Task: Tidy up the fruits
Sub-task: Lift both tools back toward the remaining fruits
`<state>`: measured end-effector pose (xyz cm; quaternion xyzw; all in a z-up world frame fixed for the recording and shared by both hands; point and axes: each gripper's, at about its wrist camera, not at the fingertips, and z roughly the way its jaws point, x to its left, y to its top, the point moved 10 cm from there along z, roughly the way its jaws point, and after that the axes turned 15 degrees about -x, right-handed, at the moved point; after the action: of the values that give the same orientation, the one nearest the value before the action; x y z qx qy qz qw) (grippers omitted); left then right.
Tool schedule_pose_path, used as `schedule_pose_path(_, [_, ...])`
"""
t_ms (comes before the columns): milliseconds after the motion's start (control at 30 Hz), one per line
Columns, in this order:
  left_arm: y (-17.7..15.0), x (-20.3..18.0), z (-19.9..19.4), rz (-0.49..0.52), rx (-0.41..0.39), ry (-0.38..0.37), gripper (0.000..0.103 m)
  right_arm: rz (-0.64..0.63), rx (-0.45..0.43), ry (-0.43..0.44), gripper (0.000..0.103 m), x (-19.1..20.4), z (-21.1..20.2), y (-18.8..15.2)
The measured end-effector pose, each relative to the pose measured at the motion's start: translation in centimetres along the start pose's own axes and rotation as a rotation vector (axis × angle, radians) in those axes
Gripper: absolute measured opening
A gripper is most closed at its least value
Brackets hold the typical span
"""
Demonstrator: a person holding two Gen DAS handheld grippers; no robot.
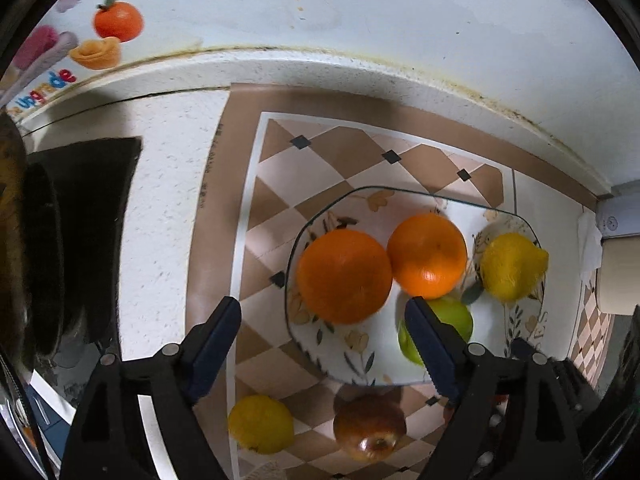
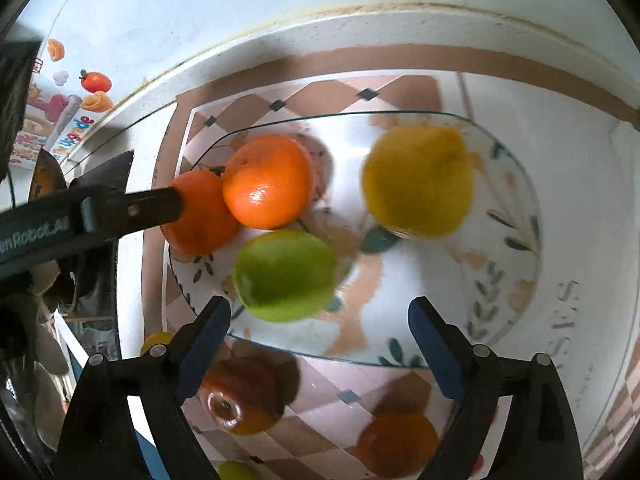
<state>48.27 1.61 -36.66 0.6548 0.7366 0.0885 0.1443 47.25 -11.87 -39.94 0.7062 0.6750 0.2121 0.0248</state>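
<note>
Your plate (image 1: pixel 384 372) on the counter (image 1: pixel 160 220) already carries two oranges, a lemon and a green apple (image 2: pixel 284 276), so you're between placements. Both grippers, left (image 1: pixel 326 316) and right (image 2: pixel 320 316), hang released and empty. Next, reach toward six o'clock for the red apple (image 1: pixel 370 428), partly cut off and blurred.

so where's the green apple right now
The green apple lies on the floral plate, below the two oranges and left of the lemon; in the left wrist view it sits behind one jaw.

A white counter (image 1: pixel 160 208) carries a checkered mat (image 1: pixel 280 184) bearing a glass plate (image 1: pixel 360 364).
</note>
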Motion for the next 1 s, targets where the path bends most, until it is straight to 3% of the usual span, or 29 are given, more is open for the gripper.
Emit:
schedule_pose_path(233, [-1.9,0.5,-3.3,-0.001,-0.065,-0.014,0.091,-0.04,-0.087,-0.112,0.096,-1.7,-4.6,-0.1])
schedule_pose_path(367, [-3.4,0.5,-6.7,0.026,-0.151,0.015,0.091,-0.048,-0.146,-0.147,0.096,-2.1,-7.7,-0.8])
schedule_pose_path(600, [-6.3,0.9,-12.9,0.054,-0.319,0.036,0.091,-0.045,-0.23,-0.183,0.096,-2.8,-13.2,-3.3])
schedule_pose_path(1000, [-10.5,0.3,-20.3,0.081,-0.465,0.019,0.091,-0.099,-0.371,-0.198,0.096,-1.1,-23.3,-7.2])
